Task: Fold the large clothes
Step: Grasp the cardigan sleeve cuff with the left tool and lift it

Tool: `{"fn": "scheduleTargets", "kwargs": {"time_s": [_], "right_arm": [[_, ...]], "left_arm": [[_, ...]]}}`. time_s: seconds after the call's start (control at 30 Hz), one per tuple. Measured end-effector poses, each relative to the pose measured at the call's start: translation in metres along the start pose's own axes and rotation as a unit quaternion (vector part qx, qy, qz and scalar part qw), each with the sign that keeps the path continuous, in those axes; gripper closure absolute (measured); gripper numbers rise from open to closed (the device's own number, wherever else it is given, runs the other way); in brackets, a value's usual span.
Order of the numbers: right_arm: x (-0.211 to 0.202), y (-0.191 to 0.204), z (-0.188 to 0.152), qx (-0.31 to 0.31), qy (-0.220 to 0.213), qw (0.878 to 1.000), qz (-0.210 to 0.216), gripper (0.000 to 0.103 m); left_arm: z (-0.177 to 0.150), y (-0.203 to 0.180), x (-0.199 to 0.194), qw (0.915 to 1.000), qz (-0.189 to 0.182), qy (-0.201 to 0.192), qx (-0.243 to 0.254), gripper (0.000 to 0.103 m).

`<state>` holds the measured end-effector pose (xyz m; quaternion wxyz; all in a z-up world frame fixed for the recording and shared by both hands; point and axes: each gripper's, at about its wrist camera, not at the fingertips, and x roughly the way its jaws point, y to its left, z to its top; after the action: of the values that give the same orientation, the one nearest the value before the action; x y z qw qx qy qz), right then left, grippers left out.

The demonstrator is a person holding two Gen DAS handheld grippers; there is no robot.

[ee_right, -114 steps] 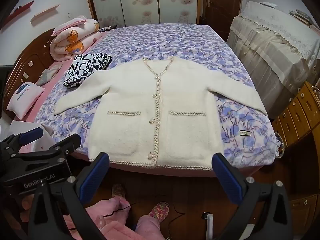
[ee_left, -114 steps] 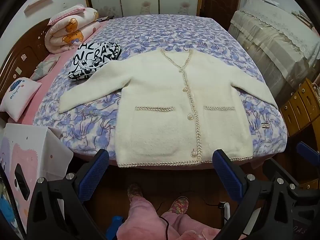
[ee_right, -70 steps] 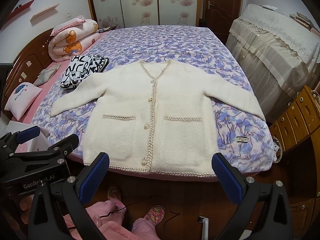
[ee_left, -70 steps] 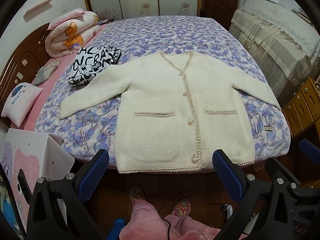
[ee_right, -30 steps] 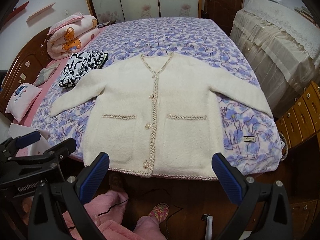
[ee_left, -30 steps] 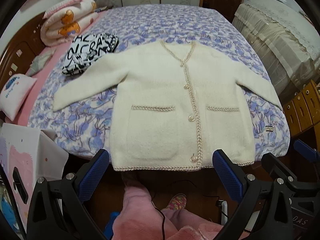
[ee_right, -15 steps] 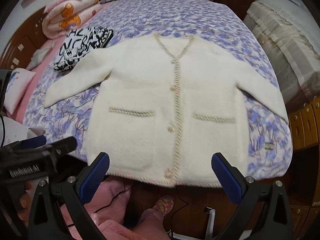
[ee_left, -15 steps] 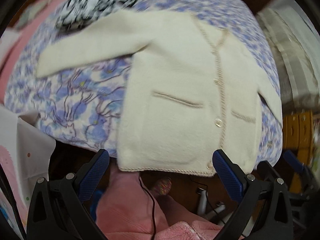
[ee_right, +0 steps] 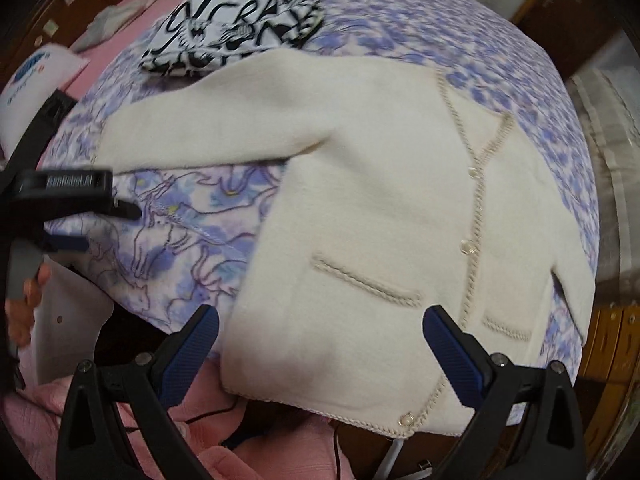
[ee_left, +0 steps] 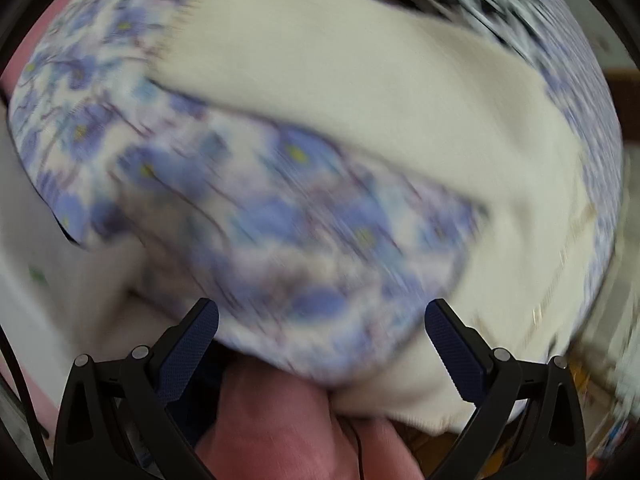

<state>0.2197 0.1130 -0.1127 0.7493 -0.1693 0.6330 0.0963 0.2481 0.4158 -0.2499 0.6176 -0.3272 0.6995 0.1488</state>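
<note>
A cream buttoned cardigan [ee_right: 392,208] with braided trim and two pockets lies flat, front up, on a bed with a purple-flowered cover [ee_right: 192,236], its hem at the near edge. Its left sleeve [ee_right: 224,120] stretches out to the left. My right gripper [ee_right: 320,344] is open, above the hem's left corner. My left gripper [ee_left: 322,334] is open and empty, low over the cover just below that sleeve [ee_left: 360,84]; this view is blurred. The left gripper's body also shows in the right wrist view [ee_right: 68,200] at the left.
A folded black-and-white printed garment [ee_right: 236,36] lies behind the sleeve. A white pillow [ee_right: 36,76] rests on pink bedding at the far left. A wooden drawer unit [ee_right: 612,344] stands at the right of the bed. The person's pink-clad legs [ee_right: 224,440] are below the grippers.
Both grippers have moved left and down toward the bed. The left one has swung sharply to the cardigan's left sleeve; the right one has closed in on the hem. Both stay open.
</note>
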Motion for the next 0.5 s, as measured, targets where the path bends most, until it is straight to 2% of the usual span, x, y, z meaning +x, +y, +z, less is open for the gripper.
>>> {"fn": "scheduleTargets", "kwargs": {"time_s": [0.13,0.23,0.4,0.5], "right_arm": [[0.013,0.03,0.018,-0.038,0.027,0.999,0.004,0.001],[0.021,0.044,0.028,-0.052,0.04,0.998,0.007,0.001],[0.03,0.048,0.035,-0.058,0.06,0.997,-0.001,0.001],[0.034,0.043,0.034,-0.046,0.072,0.996,-0.003,0.001]], "left_arm": [[0.041,0.027,0.013,0.9981,-0.003,-0.032,-0.052,0.004],[0.065,0.045,0.024,0.994,-0.009,-0.066,-0.086,0.011],[0.091,0.073,0.047,0.9798,-0.052,-0.097,-0.168,0.019],[0.098,0.08,0.057,0.9672,-0.066,-0.118,-0.215,0.02]]}}
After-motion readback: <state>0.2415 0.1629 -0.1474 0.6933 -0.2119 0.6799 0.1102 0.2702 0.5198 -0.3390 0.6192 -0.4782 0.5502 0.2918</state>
